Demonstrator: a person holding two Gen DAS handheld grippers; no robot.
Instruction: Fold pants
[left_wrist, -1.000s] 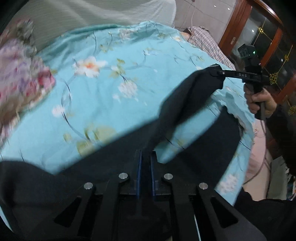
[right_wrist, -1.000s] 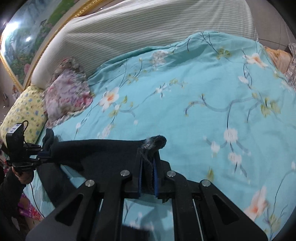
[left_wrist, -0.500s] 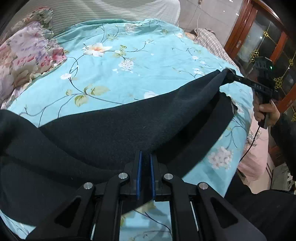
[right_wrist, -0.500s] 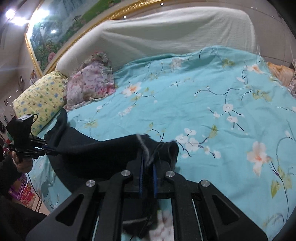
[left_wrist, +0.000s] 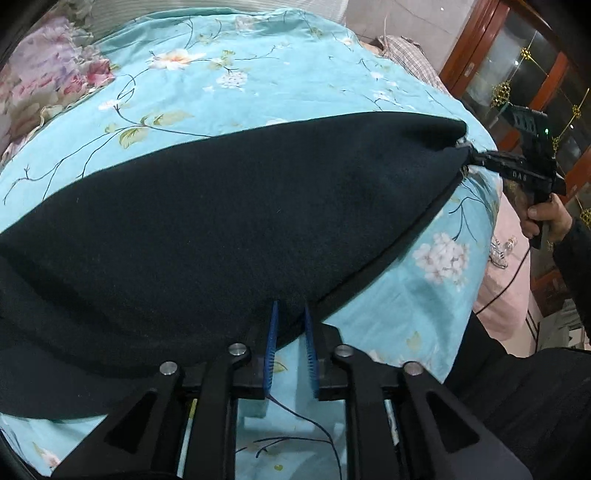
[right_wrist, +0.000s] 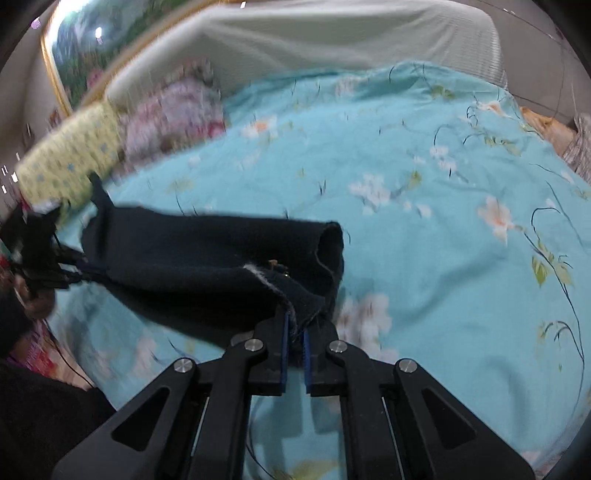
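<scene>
Dark pants (left_wrist: 229, 206) lie stretched across the floral bedspread (left_wrist: 258, 74), right gripper (right_wrist: 295, 332) clenching one end taut while left gripper (left_wrist: 290, 321) jaws are opening, the cloth edge between them.

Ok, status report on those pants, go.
Left gripper opening, pants edge between pads. Right gripper shut on other end. Pants stretched over bedspread. Nothing blocking.

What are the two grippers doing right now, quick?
Left gripper: jaws opening, letting go of the black pants; the edge is between them.
Right gripper: jaws shut on the pants' other end.
</scene>
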